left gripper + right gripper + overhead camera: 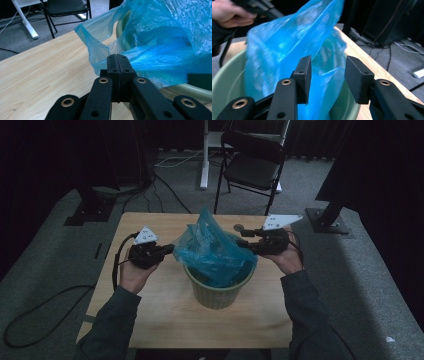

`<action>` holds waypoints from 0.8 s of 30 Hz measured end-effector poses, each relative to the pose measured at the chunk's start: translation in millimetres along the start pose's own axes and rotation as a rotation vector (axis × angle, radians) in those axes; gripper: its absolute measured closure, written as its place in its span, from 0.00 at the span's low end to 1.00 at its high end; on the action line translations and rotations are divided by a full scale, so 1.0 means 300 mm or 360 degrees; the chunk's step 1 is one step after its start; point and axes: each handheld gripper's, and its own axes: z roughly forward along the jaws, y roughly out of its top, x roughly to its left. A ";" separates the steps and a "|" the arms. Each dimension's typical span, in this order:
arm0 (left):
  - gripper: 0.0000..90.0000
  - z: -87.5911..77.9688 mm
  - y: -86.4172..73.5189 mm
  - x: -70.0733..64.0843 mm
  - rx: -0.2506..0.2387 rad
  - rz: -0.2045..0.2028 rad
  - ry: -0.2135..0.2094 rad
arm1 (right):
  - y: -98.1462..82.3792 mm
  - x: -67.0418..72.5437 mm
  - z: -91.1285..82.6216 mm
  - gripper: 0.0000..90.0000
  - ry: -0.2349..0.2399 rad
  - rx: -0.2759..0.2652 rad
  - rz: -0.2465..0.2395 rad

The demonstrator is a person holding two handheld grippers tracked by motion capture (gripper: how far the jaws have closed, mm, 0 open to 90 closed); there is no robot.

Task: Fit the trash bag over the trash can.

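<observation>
A black chair is seen beyond the wooden table, beside a white leg. Cables are strewn across grey carpet.

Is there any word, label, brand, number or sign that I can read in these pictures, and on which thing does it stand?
None: no readable text in these pictures.
Blue plastic bag: plain, no print.
Green bin: no label visible.
Grey plates on the left gripper and the right gripper: dots only, no letters.

Bag in bin — bin on table, chair behind
</observation>
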 end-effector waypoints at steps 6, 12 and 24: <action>0.99 0.001 0.000 -0.002 -0.0004 0.0000 -0.0003 | 0.018 -0.052 0.074 0.61 0.0013 0.0127 0.0123; 0.99 0.003 0.000 -0.004 -0.0001 0.0005 -0.0004 | 0.002 -0.073 0.130 0.85 0.0032 0.0265 0.0171; 0.99 0.020 0.002 -0.001 0.0006 0.0001 0.0004 | -0.044 -0.106 0.091 1.00 -0.0254 0.0294 0.0180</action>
